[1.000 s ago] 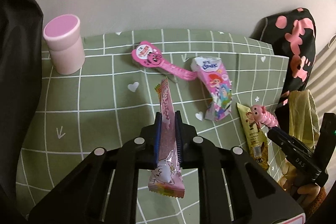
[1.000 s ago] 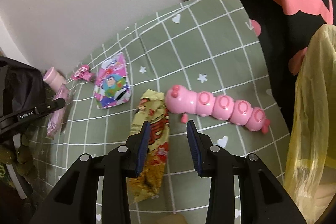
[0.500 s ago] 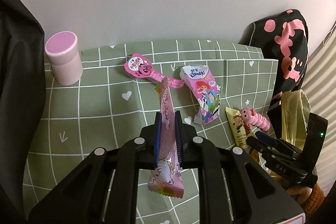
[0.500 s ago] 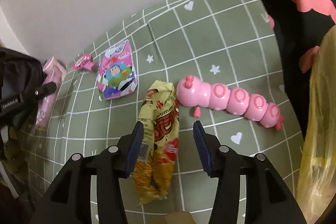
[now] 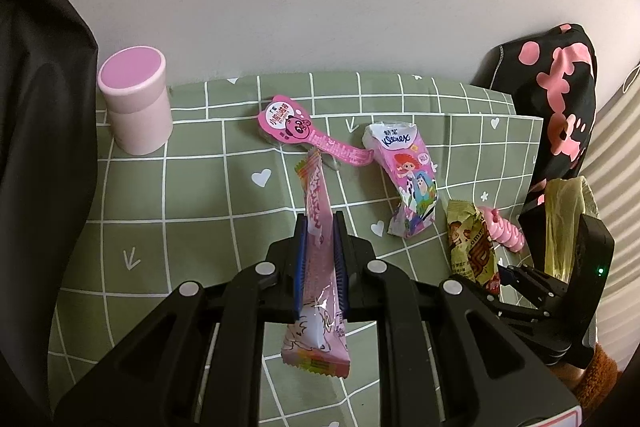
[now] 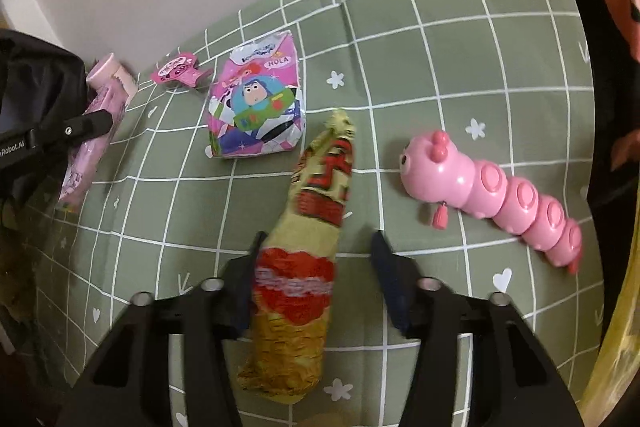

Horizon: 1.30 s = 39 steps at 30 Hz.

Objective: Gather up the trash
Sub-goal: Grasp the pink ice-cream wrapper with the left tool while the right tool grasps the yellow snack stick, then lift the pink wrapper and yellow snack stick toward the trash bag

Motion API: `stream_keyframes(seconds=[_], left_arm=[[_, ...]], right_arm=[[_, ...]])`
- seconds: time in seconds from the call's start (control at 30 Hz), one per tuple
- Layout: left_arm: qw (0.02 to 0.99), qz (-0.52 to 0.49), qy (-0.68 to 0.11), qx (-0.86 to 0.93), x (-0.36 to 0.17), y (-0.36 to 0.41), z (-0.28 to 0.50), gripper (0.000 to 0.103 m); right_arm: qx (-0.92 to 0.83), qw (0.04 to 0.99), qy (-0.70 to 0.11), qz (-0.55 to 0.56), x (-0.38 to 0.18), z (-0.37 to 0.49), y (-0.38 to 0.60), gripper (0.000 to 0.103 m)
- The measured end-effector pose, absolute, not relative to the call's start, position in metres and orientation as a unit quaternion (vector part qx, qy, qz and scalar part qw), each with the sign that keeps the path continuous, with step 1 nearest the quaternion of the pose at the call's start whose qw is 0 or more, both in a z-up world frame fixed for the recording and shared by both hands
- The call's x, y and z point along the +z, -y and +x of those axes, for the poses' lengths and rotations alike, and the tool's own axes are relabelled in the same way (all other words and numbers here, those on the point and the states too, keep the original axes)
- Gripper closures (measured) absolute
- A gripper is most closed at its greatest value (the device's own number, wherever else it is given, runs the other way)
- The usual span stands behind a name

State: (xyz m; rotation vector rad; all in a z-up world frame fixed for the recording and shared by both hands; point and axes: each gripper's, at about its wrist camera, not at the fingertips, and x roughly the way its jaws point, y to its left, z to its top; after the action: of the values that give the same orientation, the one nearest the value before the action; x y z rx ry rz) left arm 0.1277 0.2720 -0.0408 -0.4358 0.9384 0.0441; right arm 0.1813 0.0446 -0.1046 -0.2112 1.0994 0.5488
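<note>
On the green checked tablecloth point(image 6: 460, 39) in front of you, the crinkled yellow snack wrapper point(image 6: 308, 227) lay between the fingers of your right gripper point(image 6: 316, 247), whose jaws were closing. The pink plastic caterpillar toy point(image 6: 496, 195) lay to its right, the pink cartoon tissue pack point(image 6: 256, 107) behind it on the left. Your left gripper point(image 5: 319, 239) pinched the long pink candy wrapper point(image 5: 316, 211), with the pink lidded cylinder jar point(image 5: 136, 107) at the far left.

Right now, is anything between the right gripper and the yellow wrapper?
Nothing visible. The yellow wrapper already lies between the right gripper's closing jaws, nearer the left one, with bare cloth beside it. The pink caterpillar toy lies clear to the right.
</note>
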Motion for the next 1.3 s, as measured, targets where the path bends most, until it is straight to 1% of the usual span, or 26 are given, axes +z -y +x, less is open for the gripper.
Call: stream_keyframes(seconds=[0.1, 0.17, 0.43, 0.9, 1.1, 1.3], left_arm=[[0.87, -0.209, -0.447, 0.019, -0.041, -0.271, 0.128, 0.091], [0.87, -0.209, -0.445, 0.017, -0.04, -0.269, 0.129, 0.091], [0.876, -0.204, -0.437, -0.006, -0.032, -0.256, 0.141, 0.091], [0.895, -0.184, -0.403, -0.046, 0.004, -0.232, 0.162, 0.091], [0.908, -0.163, -0.381, -0.063, 0.031, -0.217, 0.174, 0.091], [0.926, -0.136, -0.343, -0.078, 0.073, -0.193, 0.182, 0.091]], right_arm=[[0.259, 0.813, -0.511, -0.102, -0.103, 0.181, -0.045, 0.078], [0.262, 0.814, -0.508, -0.099, -0.099, 0.18, -0.042, 0.079], [0.258, 0.83, -0.486, -0.089, -0.075, 0.18, -0.022, 0.08], [0.233, 0.865, -0.44, -0.063, -0.028, 0.188, 0.015, 0.08], [0.224, 0.883, -0.408, -0.054, -0.001, 0.19, 0.027, 0.08], [0.204, 0.909, -0.36, -0.053, 0.038, 0.187, 0.05, 0.08]])
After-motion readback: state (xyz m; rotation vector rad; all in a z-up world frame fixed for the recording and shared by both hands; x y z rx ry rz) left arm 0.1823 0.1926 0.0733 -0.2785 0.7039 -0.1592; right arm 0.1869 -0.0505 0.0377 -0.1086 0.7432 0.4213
